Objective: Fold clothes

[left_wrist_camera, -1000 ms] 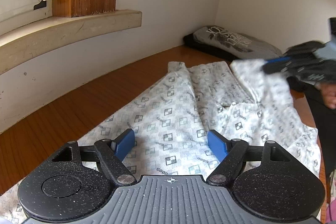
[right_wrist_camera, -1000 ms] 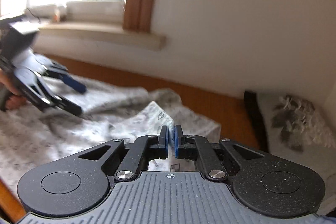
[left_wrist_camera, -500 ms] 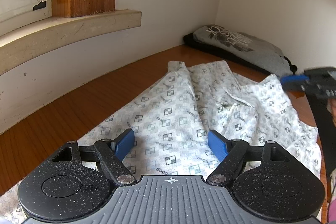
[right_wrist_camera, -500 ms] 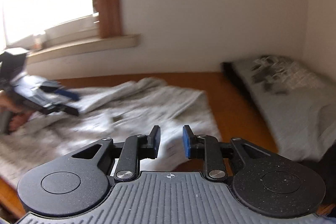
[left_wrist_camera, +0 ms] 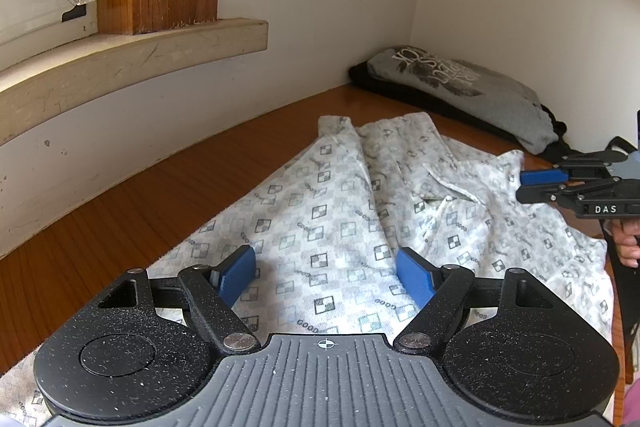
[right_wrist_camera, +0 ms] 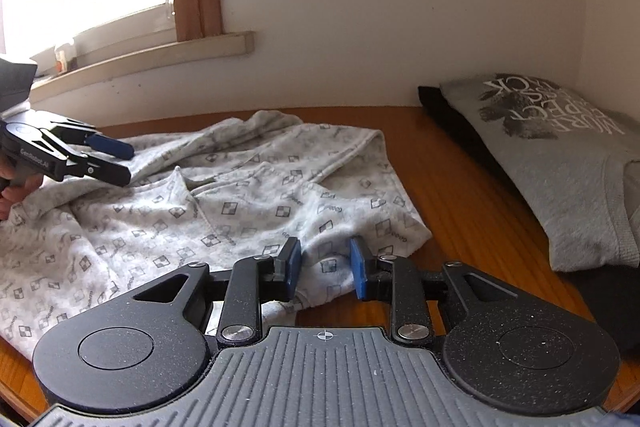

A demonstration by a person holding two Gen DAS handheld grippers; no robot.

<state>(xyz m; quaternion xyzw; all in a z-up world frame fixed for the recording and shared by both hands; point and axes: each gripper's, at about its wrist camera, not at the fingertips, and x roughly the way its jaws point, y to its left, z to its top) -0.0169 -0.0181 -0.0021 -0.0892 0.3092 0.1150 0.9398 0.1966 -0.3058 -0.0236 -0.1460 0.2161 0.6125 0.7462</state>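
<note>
On the brown wooden bench (left_wrist_camera: 120,211) lies a white shirt with little checked squares (left_wrist_camera: 344,227). It is spread out but wrinkled, with its collar in the middle. It reaches from the near edge of the bench toward the back wall.

The shirt looks soft, thin and light. It would bend and flop as soon as it is lifted, and it would not keep its shape. It does not look slippery, and it cannot break. A good place to take hold is likely a hem or a corner, where the cloth is doubled and a small pinch can catch it. A grab in the middle would likely bunch it up.

The left tool (left_wrist_camera: 326,277) hangs over the near part of the shirt with its two blue pads spread wide. Nothing is between them. The right tool (right_wrist_camera: 325,269) sits low over the shirt's corner near the bench's bare wood. Its pads stand a little apart with cloth lying under the gap, and they do not press on it.

Counting things: one patterned shirt to fold, and two tools. In the far corner sits one grey top with print (right_wrist_camera: 560,155), already folded, lying on something dark (right_wrist_camera: 448,115). How many dark pieces are under it cannot be told.
</note>
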